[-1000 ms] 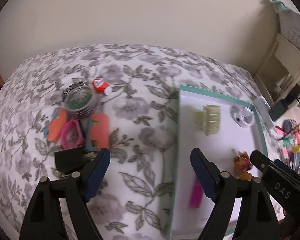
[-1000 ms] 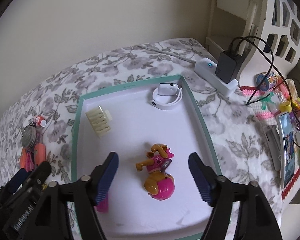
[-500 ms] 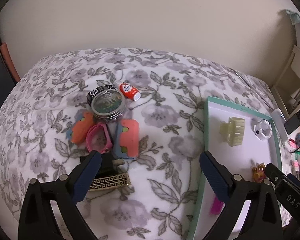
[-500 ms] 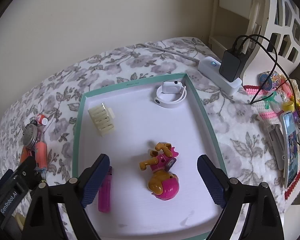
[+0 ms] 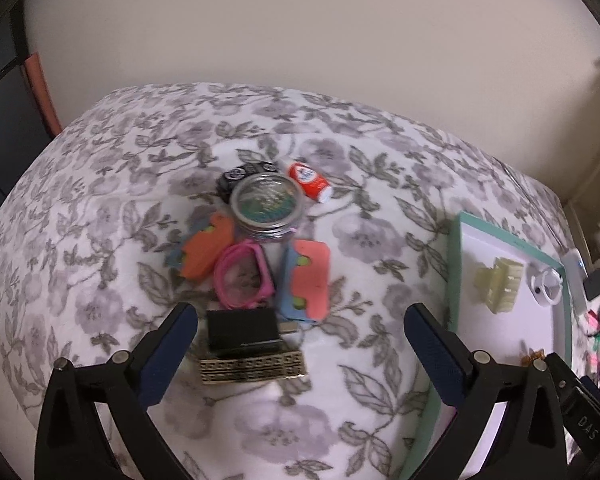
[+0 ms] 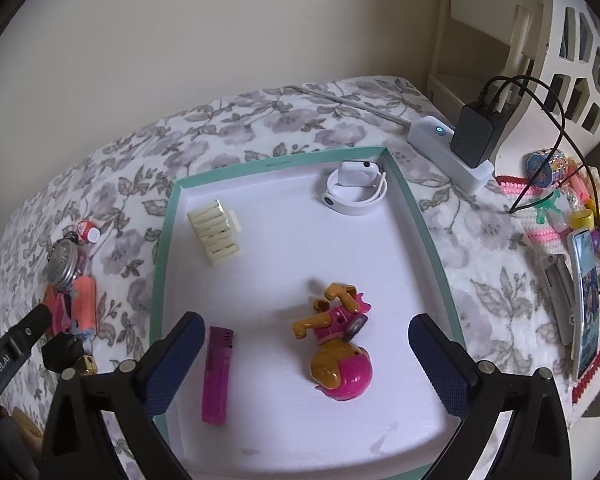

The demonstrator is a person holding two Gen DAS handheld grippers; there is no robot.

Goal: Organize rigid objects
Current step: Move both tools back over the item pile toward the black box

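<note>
Now left tool (image 5: 300,350) jaws opening wide, nothing clamped — black-and-gold box (image 5: 249,346) lies between them on bed (image 5: 380,200), near front edge, just left of teal tray (image 5: 454,280). Box looks rigid, light, smooth-sided, likely slippery; best pinch across short flat sides, low down. Right tool (image 6: 302,344) jaws opening over tray, pink dog toy (image 6: 338,354) between them, unpressed.

White tray with teal rim (image 6: 162,248) holding cream claw hair clip (image 6: 216,232), white smartwatch (image 6: 356,194), pink lighter (image 6: 217,368) lying flat, and pink-and-tan toy pup (image 6: 336,344) on its side.
</note>
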